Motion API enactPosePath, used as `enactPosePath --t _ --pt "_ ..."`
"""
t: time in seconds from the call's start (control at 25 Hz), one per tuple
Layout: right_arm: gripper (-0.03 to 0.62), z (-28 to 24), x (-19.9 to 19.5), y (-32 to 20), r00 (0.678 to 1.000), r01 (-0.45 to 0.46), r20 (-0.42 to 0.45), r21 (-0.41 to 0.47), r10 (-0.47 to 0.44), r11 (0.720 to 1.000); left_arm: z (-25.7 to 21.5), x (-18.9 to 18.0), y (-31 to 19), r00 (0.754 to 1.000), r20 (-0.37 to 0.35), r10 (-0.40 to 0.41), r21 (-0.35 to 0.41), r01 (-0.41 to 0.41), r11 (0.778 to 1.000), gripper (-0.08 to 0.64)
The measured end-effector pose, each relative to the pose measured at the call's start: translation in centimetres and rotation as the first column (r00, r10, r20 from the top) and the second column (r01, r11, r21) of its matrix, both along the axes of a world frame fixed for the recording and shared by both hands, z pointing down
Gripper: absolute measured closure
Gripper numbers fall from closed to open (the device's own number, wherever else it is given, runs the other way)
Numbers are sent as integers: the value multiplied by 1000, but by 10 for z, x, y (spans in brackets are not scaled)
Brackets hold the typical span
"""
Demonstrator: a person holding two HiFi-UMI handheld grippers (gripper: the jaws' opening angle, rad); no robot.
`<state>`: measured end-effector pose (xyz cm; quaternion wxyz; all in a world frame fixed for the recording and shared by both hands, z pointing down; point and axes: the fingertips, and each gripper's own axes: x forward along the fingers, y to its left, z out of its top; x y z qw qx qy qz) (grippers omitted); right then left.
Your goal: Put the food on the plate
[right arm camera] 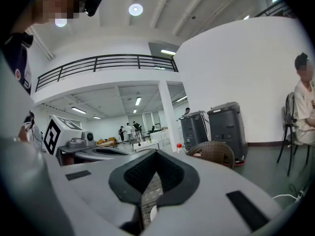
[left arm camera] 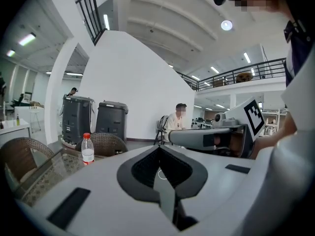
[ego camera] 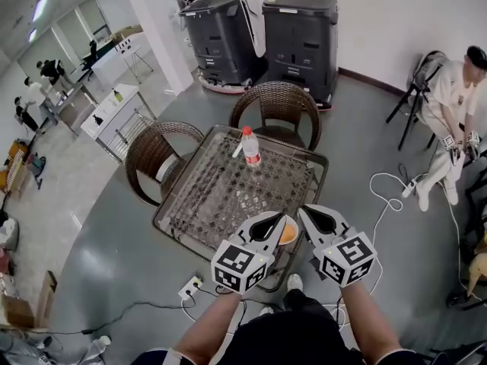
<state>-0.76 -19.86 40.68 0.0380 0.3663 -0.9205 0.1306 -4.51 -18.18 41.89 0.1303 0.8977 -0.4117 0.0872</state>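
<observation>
An orange plate (ego camera: 288, 235) shows at the near edge of the glass-topped wicker table (ego camera: 221, 196), mostly hidden behind my two grippers. I see no food in any view. My left gripper (ego camera: 279, 218) is held high above the table's near edge, its jaws shut with nothing between them; in the left gripper view (left arm camera: 158, 150) it points level across the room. My right gripper (ego camera: 305, 212) hangs beside it, jaws together and empty, and the right gripper view (right arm camera: 156, 154) shows only table weave through the slit.
A water bottle (ego camera: 250, 147) with a red cap stands at the table's far side. Two wicker chairs (ego camera: 278, 102) (ego camera: 157, 147) flank the table. Two dark machines (ego camera: 262, 29) stand by the wall. A person (ego camera: 450, 105) sits at right. Cables and a power strip (ego camera: 190, 287) lie on the floor.
</observation>
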Motion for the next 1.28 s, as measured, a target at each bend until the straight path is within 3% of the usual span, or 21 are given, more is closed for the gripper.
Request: enactPosePath --t 0.52,1.28 --pt "588 -34 -7 2 1000 11 6 109 -12 994 -33 -4 5 997 -72 9 44 -6 999 551" --pt "588 -33 -8 4 1000 9 19 100 -11 995 -30 -4 7 998 -59 18 37 -15 999 551"
